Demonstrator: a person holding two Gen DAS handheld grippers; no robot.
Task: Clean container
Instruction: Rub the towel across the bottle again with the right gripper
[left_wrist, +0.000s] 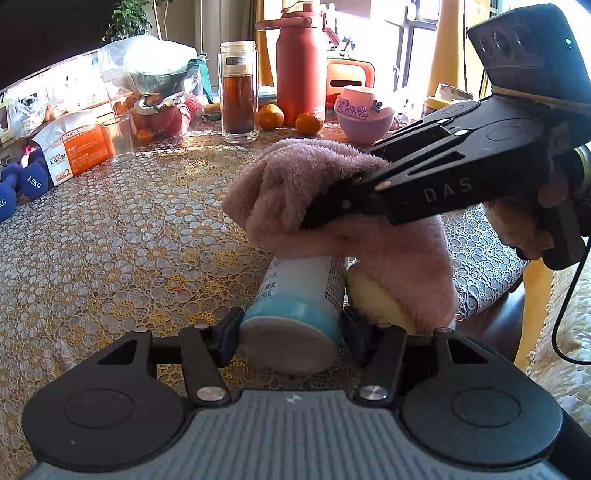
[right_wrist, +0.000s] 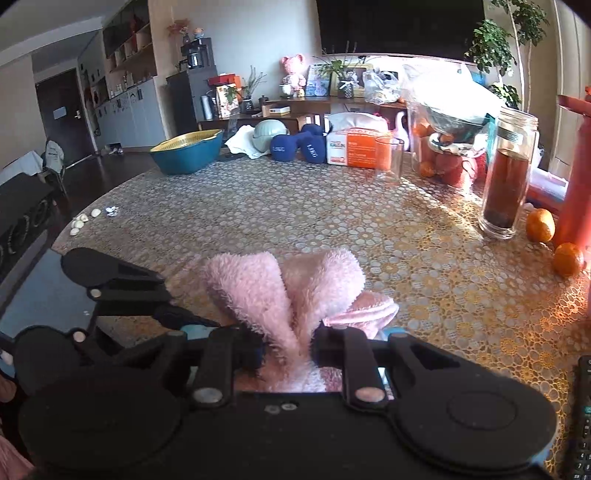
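Note:
A white and light-blue plastic container (left_wrist: 295, 295) lies tilted with its base toward the left wrist camera, and my left gripper (left_wrist: 290, 334) is shut on it near the base. A fluffy pink cloth (left_wrist: 295, 192) is draped over the container's far end. My right gripper (left_wrist: 325, 214) comes in from the right and is shut on that cloth. In the right wrist view the pink cloth (right_wrist: 288, 291) bunches up between the right gripper's (right_wrist: 288, 349) pads, and the left gripper's black arm (right_wrist: 122, 288) shows at the lower left. The container's mouth is hidden under the cloth.
On the lace tablecloth (left_wrist: 110, 240) stand a glass tea jar (left_wrist: 238, 92), a red flask (left_wrist: 301, 66), two tangerines (left_wrist: 271, 116), a pink Barbie bowl (left_wrist: 364, 114), an empty glass (left_wrist: 118, 136), an orange box (left_wrist: 79, 151) and blue dumbbells (left_wrist: 22, 181). A teal basin (right_wrist: 188, 151) sits far left.

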